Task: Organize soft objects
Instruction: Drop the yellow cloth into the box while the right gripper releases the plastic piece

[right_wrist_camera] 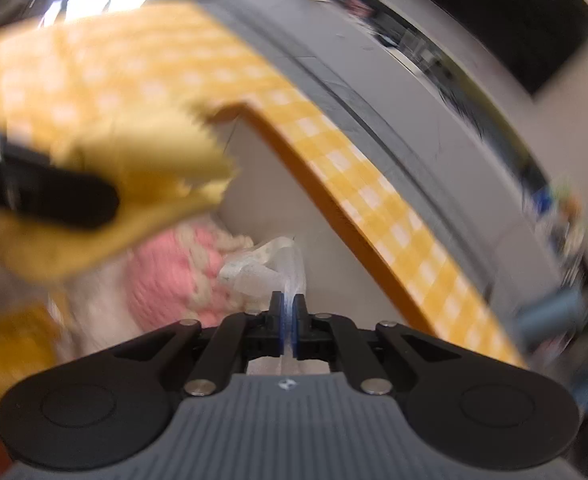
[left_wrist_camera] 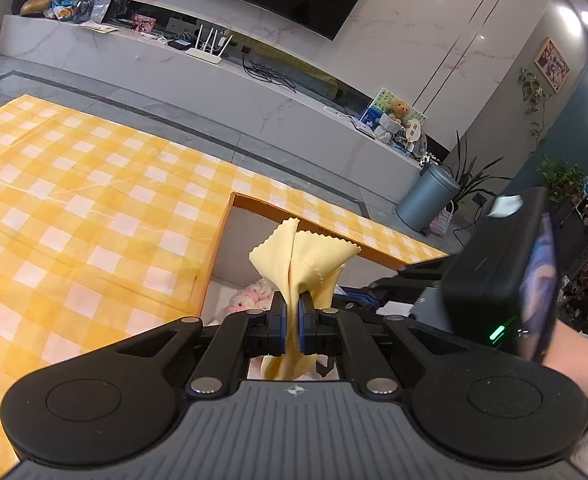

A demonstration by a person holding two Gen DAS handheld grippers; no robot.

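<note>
Left gripper: jaws clamped on a yellow cloth, pinched mid-fold, zigzag-cut corners fanned out above the pads and a tail hanging below; poised over the open box set at the near right part of the checked tablecloth. Right gripper: jaws pressed shut on a thin translucent white piece, gauzy or plastic, kind not certain; likewise above the box interior, close beside the left tool. In the box beneath: pink-and-cream knitted item, just under both loads. Risks, as judged: thin slippery cloth liable to slide from the pads if swung; on release, fanned corners likely to drape over the orange box rim instead of dropping inside, the cloth being held high and near that rim; the two tools close enough together to collide or snag each other's load; translucent piece light enough to cling to the pads after opening. Hidden or unclear: right wrist view heavily smeared, edges and textures unreliable; box floor mostly covered by tools and cloth, full contents not determinable; right tool seen from the left only as a dark housing, its fingertips cut off; far side of tablecloth and the marble media shelf beyond irrelevant to the task.
</note>
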